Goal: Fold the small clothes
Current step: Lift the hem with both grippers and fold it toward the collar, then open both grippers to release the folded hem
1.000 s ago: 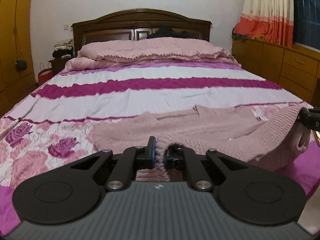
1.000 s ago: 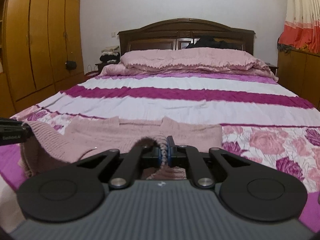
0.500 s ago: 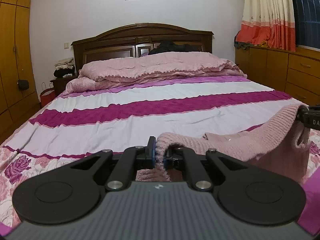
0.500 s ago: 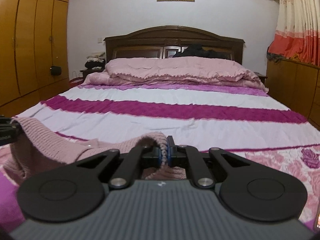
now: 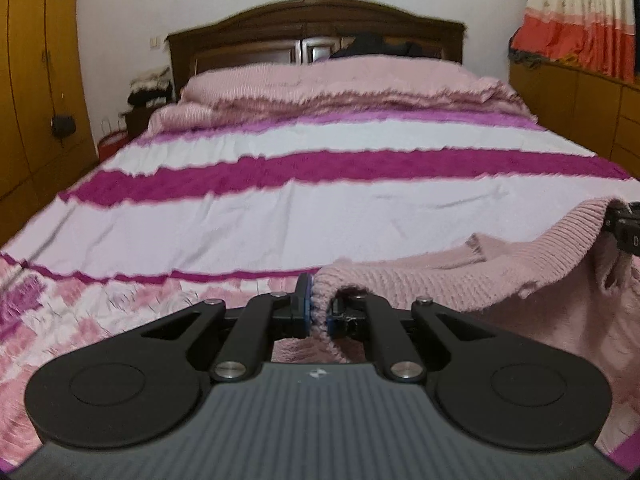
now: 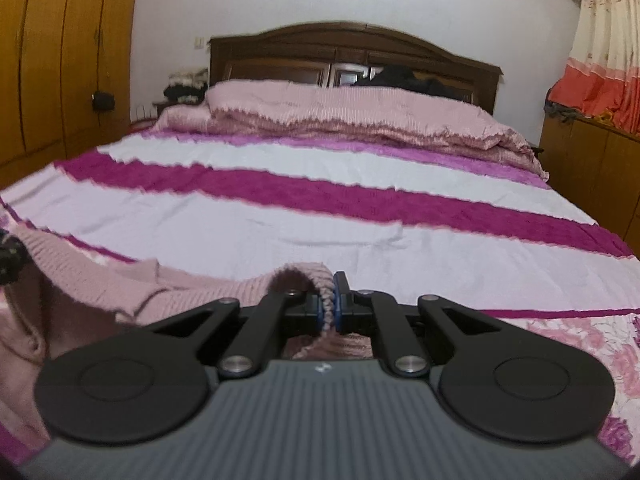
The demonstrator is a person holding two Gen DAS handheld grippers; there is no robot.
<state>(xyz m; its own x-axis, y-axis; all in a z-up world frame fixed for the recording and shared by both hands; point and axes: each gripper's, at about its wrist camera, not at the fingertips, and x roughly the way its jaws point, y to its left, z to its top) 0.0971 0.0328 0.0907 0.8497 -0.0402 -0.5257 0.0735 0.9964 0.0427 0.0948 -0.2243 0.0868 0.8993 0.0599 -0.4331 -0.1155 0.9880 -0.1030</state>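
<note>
While both jaws are clamped on the ribbed edge of the pink knitted sweater [image 5: 460,280], the garment hangs as a sagging span just above the near, rose-printed end of the bed [image 5: 280,216]. The left hand-held gripper [image 5: 318,308] is pinched fully closed on a rolled fold of the knit at one corner; the right hand-held gripper [image 6: 329,304] is likewise closed tight on a bunched bit of the same edge at the other corner. In each wrist view the other gripper's tip shows at the frame's side with the sweater stretched between them, and the rest of the body droops below, partly out of sight.

The main risk, as I judge it, is the loose knit: each grip holds only a small roll of stretchy fabric, so a quick swing forward could pull the edge out of one jaw and drop that corner, leaving a skewed fold. The slack middle could also land bunched or doubled under itself if the two corners are not carried evenly. A sleeve hanging unseen beneath may tuck crookedly into the fold.
</note>
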